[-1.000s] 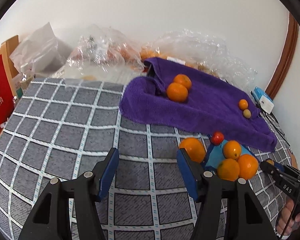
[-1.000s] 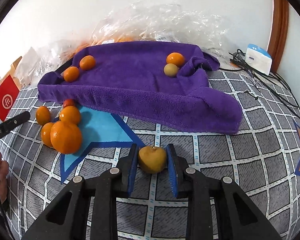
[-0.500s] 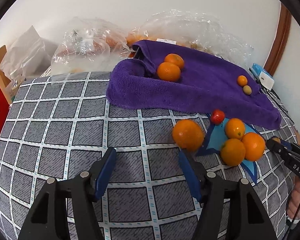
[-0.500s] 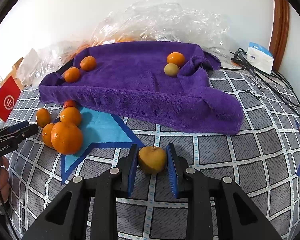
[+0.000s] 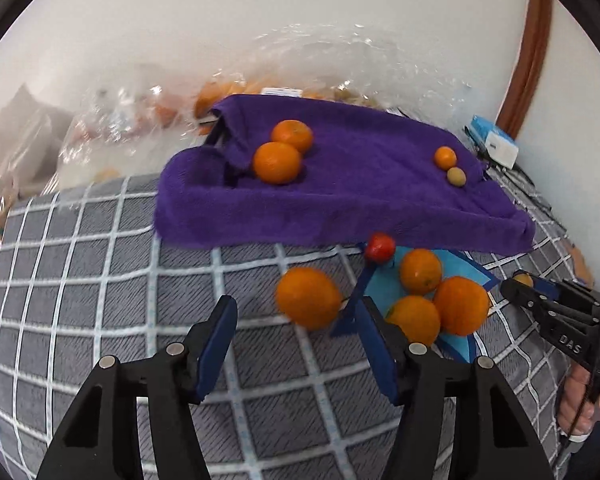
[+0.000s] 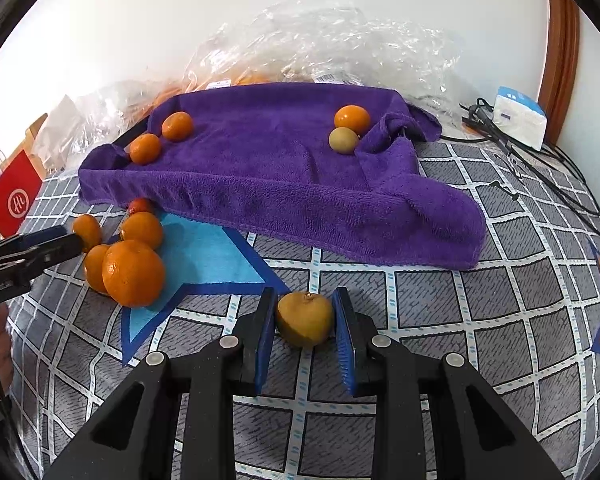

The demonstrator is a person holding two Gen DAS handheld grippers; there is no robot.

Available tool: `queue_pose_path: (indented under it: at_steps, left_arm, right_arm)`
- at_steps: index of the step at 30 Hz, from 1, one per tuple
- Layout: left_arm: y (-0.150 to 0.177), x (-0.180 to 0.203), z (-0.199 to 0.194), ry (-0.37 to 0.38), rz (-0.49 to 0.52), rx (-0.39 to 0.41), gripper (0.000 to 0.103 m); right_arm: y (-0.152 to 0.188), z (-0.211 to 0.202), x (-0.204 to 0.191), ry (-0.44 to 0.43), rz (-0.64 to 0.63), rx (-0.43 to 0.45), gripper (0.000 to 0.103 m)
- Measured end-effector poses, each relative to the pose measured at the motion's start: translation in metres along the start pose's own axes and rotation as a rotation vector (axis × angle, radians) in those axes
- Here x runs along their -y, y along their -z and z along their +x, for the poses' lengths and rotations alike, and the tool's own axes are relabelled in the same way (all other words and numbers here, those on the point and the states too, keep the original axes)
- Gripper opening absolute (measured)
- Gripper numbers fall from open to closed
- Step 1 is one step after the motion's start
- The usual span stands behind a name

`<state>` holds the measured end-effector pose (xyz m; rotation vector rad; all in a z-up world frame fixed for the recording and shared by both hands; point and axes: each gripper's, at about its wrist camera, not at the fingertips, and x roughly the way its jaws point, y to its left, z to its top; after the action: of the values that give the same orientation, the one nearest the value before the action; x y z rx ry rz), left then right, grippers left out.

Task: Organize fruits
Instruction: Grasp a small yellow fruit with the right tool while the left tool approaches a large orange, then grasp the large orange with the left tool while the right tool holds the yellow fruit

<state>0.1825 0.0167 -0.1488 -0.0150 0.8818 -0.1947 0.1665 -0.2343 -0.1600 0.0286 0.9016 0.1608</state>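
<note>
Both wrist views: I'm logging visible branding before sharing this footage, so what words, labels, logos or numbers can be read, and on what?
"DAS": white letters on the black body of the right gripper, seen from the left wrist.
White round logo on the red box: a stylised mark, not legible as letters.
White stickers on the plastic bags behind the purple towel: too small to read.
Blue and white box: print too blurred to read.

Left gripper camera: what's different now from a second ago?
The open left gripper has swung forward toward the loose orange on the checked cloth, which now sits just ahead of its fingertips instead of behind the right finger. Nothing was picked up or dropped. The right gripper stays clamped on the yellow-brown fruit, and the fruits on the purple towel haven't moved.
</note>
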Motion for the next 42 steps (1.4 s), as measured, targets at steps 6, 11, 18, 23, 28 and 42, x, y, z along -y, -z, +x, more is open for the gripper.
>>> queue_pose_path:
  at_steps: [6,11,18,23,28,42]
  left_arm:
    - [-0.002,0.006,0.017,-0.039,-0.042,0.004,0.034]
    - [0.001,-0.01,0.009,0.048,-0.113,0.043,0.034]
    - [0.006,-0.022,-0.008,0.058,-0.202,0.149,0.034]
    - [0.005,-0.026,-0.016,0.03,-0.229,0.212,0.034]
    - [0.004,-0.025,-0.021,0.003,-0.228,0.252,0.034]
    - [0.005,-0.035,-0.032,-0.066,-0.258,0.319,0.034]
  right_arm:
    - [0.001,-0.003,0.005,-0.026,0.024,0.007,0.029]
    - [0.001,-0.002,0.006,-0.039,0.031,0.009,0.028]
    - [0.0,-0.008,0.006,-0.051,0.036,0.04,0.028]
    - [0.001,-0.015,0.009,-0.059,0.054,0.074,0.028]
    - [0.0,-0.023,0.012,-0.01,0.064,0.121,0.028]
    - [-0.002,-0.034,0.03,0.057,0.137,0.2,0.028]
